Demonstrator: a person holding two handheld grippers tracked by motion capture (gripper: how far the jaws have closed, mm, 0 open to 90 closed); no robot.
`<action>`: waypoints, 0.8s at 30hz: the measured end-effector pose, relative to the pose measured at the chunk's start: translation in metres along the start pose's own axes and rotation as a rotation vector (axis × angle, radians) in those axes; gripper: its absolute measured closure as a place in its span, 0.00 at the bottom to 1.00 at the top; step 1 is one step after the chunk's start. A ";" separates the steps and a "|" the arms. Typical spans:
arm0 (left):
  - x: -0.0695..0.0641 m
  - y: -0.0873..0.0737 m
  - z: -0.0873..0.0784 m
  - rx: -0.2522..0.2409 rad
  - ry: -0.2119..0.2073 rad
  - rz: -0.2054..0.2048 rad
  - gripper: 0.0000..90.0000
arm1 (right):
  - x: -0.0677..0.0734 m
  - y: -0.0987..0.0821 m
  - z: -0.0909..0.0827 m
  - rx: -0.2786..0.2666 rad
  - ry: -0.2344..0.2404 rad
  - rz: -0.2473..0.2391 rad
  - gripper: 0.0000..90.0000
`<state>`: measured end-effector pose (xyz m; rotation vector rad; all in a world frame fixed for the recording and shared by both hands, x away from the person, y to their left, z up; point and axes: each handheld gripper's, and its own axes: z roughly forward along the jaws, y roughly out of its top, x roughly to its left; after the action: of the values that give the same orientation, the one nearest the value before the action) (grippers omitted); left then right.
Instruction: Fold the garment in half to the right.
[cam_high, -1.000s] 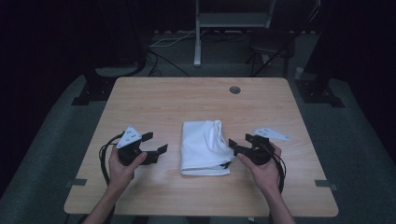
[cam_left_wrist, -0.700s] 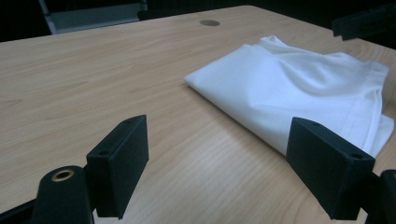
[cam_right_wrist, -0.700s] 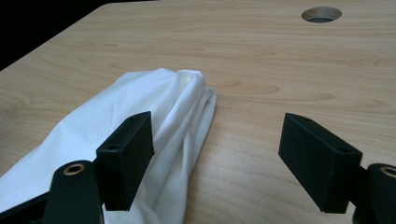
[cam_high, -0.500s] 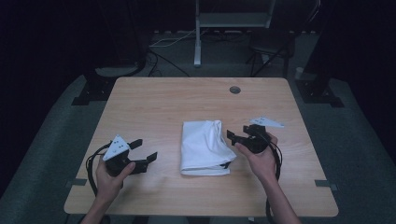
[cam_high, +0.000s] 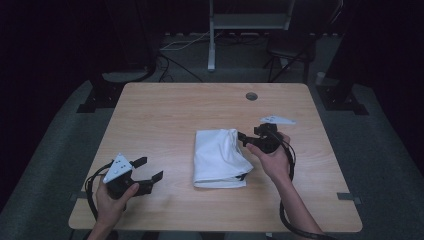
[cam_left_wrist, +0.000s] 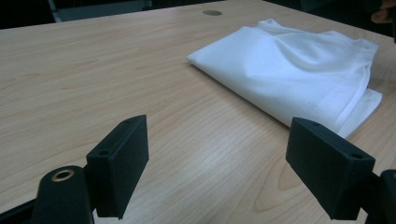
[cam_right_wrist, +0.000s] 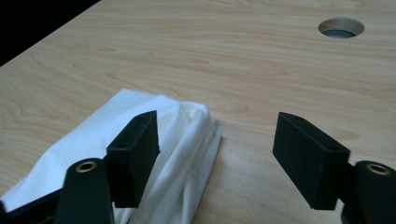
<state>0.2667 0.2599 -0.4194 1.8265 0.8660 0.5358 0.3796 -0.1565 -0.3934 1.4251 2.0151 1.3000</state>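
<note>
Your cloth lies folded near the table's middle, so the folding looks done — your left claw gapes empty toward the front-left corner, your right claw gapes empty at the cloth's far-right corner.

Light wood-grain table, rounded corners. Round cable hole near the far edge, right of centre. Folded white cloth lies flat on the top, nearer the person than the hole and slightly left of it; its edge nearest the hole is bunched, layered hems at the near-right corner.
</note>
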 end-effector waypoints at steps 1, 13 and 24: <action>0.000 0.000 -0.001 -0.002 0.001 -0.005 0.24 | 0.000 0.002 0.002 0.005 0.004 0.000 0.36; 0.000 -0.008 -0.006 0.008 0.009 -0.007 0.24 | 0.006 0.011 0.033 0.084 0.036 -0.022 0.49; -0.001 -0.012 -0.006 0.018 0.007 -0.003 0.24 | 0.006 0.003 0.050 0.132 0.033 -0.008 0.77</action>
<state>0.2582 0.2650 -0.4277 1.8404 0.8809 0.5341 0.4142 -0.1274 -0.4153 1.4596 2.1618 1.2152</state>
